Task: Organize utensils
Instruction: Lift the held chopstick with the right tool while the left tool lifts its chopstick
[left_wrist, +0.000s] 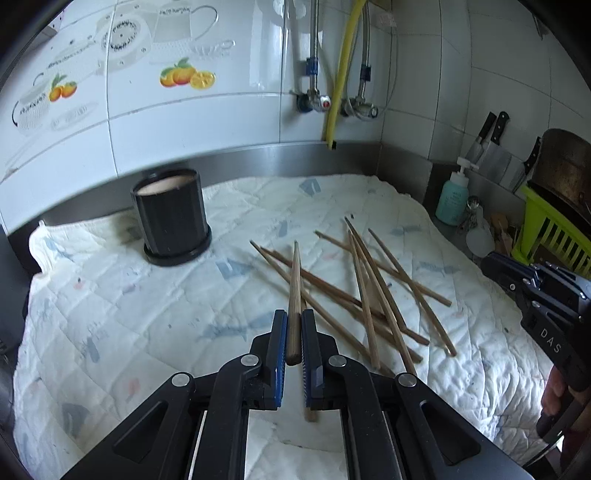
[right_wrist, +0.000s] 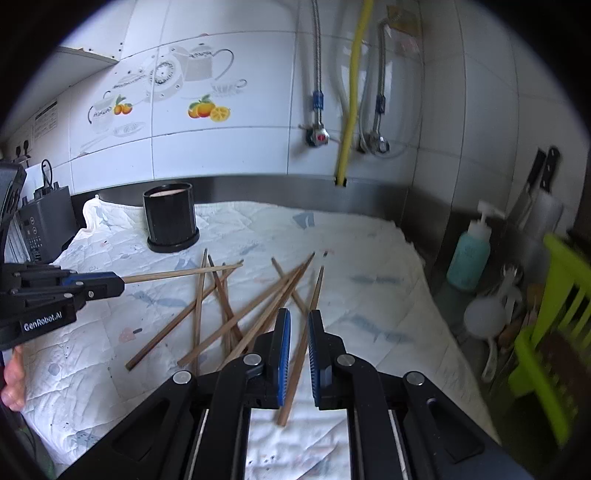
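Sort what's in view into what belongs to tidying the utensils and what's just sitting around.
Job: chopstick in left gripper; chopstick in right gripper; loose chopsticks; black holder.
Lying about: soap bottle; knives; green rack; quilted cloth.

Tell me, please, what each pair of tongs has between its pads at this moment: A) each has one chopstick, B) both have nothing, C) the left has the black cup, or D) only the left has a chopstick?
A: the left tongs are shut on one chopstick, and the right tongs are shut on another chopstick, while the black cup stands apart on the white cloth.
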